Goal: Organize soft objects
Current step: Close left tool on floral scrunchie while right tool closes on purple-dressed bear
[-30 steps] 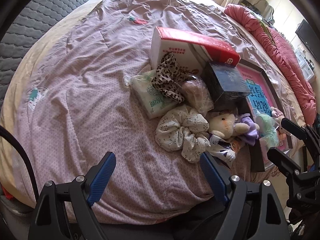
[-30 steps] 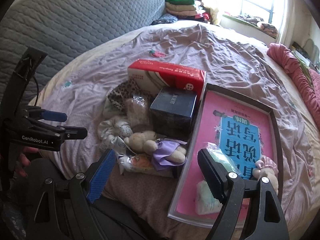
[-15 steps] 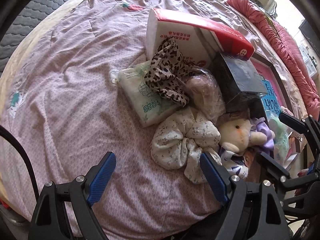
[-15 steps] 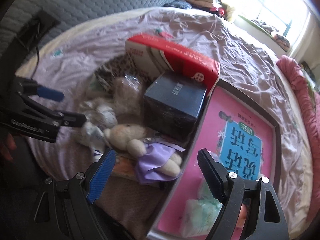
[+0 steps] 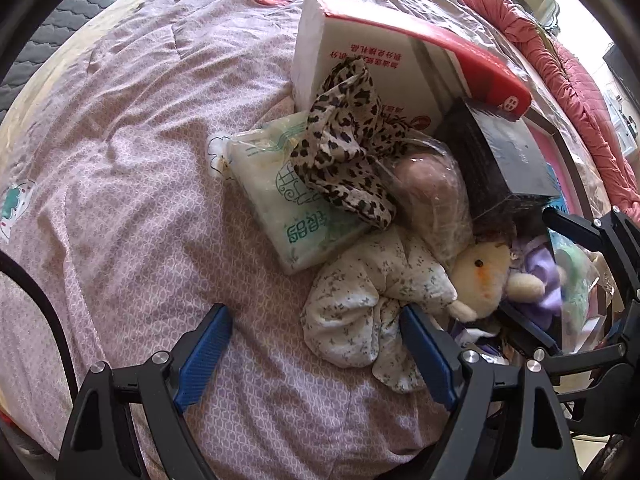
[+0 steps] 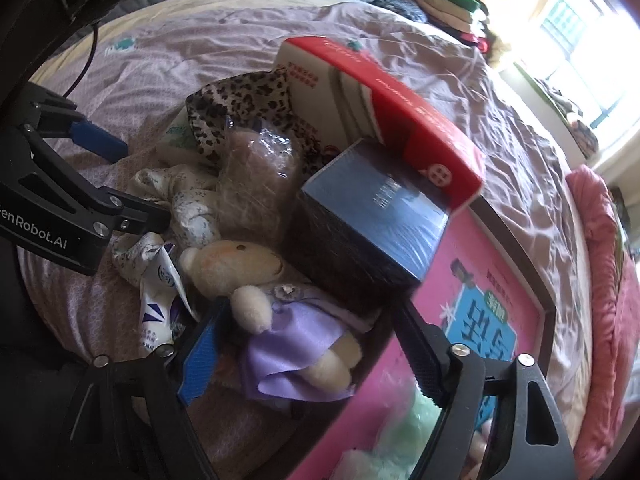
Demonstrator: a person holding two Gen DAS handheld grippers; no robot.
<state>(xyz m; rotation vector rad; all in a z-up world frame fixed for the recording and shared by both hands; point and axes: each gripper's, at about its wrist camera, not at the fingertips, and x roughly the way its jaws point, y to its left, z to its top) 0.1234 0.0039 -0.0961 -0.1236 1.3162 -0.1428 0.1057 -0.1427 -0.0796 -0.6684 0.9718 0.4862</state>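
Since a second ago I have brought both tongs down closer to the heap on the bed (image 5: 120,160), so everything looms larger. My left tongs (image 5: 316,344) are wide apart, gripping nothing; the floral scrunchie (image 5: 360,312) lies by the right finger, the rest of the gap over bare sheet. My right tongs (image 6: 304,344) have rolled and dropped onto the bear (image 6: 280,320) in its purple dress; their jaws are closing with the bear between them, the pads not yet pressing it.

The left view alone shows the tissue pack (image 5: 292,208) with the leopard scarf (image 5: 344,152) draped over it, and the bear's face turned toward the scrunchie. The right view alone shows the pink tray (image 6: 500,320) beside the dark box (image 6: 380,224), a blurred green bundle (image 6: 400,432) in the tray, and a blue-and-white sachet (image 6: 156,304) left of the bear. Both views show the red-and-white box (image 5: 380,64) and the wrapped pink lump (image 5: 432,196).
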